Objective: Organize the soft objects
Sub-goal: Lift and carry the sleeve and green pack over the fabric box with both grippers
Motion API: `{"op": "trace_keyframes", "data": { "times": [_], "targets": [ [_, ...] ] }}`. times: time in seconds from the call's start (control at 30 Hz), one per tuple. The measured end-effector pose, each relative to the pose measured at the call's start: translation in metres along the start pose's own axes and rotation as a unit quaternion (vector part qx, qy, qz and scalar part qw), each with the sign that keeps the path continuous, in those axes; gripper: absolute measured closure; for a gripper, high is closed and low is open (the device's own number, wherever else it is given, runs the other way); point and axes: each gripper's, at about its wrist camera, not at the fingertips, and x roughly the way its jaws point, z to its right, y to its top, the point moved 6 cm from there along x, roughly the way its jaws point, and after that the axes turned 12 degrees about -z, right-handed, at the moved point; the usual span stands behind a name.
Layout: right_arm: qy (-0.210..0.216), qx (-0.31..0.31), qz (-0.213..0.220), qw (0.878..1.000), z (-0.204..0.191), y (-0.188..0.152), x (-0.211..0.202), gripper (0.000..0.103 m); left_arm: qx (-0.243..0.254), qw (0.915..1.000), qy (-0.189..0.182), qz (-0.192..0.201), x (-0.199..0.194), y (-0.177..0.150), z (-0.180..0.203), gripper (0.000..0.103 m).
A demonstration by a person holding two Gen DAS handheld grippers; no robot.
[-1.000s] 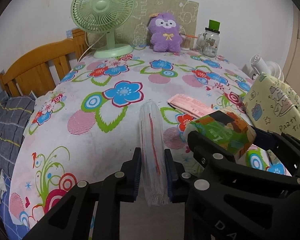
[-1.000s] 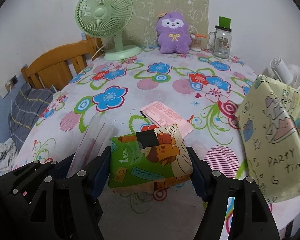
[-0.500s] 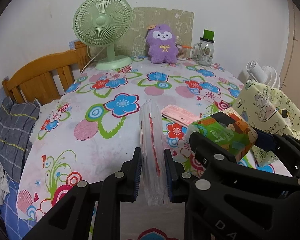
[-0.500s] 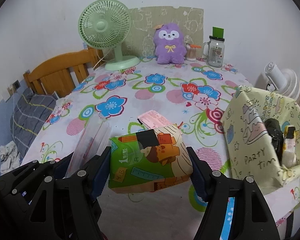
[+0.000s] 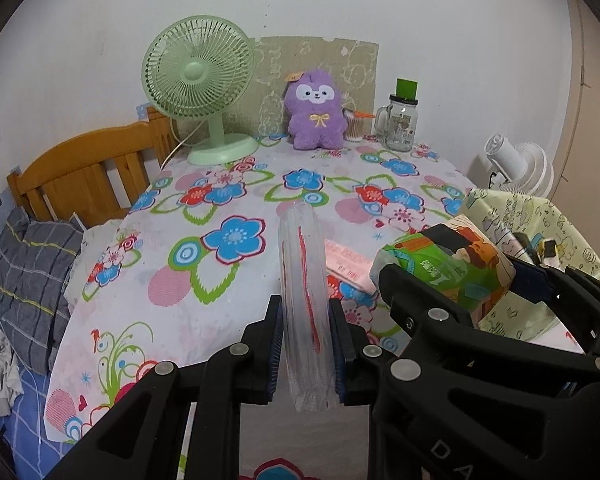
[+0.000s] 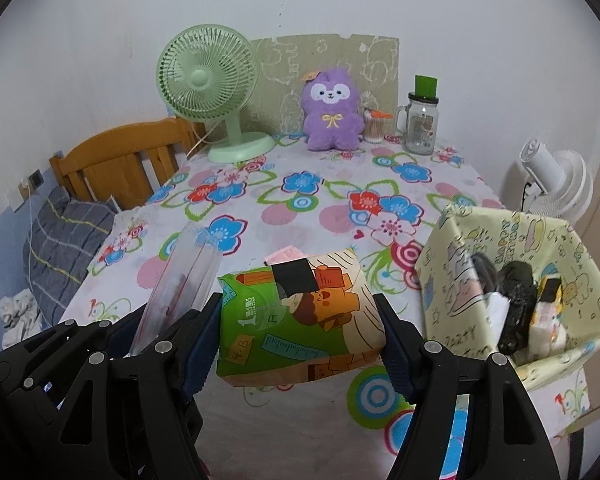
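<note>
My left gripper (image 5: 306, 312) is shut on a clear plastic packet with red stripes (image 5: 303, 280), held edge-up above the near part of the table; the packet also shows in the right wrist view (image 6: 184, 280). My right gripper (image 6: 300, 316) is shut on a green and orange soft tissue pack (image 6: 296, 316), held above the table, just right of the left gripper; the pack also shows in the left wrist view (image 5: 448, 268). A pink flat packet (image 5: 346, 258) lies on the floral tablecloth (image 5: 220, 208) below. A yellow-green fabric bag (image 6: 512, 280) at right holds dark soft items.
A green fan (image 6: 212, 88), a purple plush (image 6: 332, 110), a cotton-swab jar (image 6: 374, 124) and a glass mug jar (image 6: 420, 124) stand along the table's far edge. A wooden bed frame (image 6: 120, 160) and grey pillow (image 6: 60, 240) lie left. A white fan (image 6: 556, 184) stands right.
Both grippers have risen and pulled back from the table with their packs still held. The bag's inside has come into view at the right.
</note>
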Motion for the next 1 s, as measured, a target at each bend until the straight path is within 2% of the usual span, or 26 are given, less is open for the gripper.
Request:
{"op": "trace_keyframes", "data": {
  "times": [0.53,1.0],
  "targets": [
    [0.000,0.014,0.019,1.000,0.039,0.027,-0.026,0.029,0.016,0.9998,0.002,0.014,-0.016,0.033,0.038,0.083],
    [-0.013,0.022,0.032,0.999,0.081,0.032,-0.047,0.029,0.028,0.9993,-0.010,0.023,-0.025,0.047,0.083,0.083]
  ]
}}
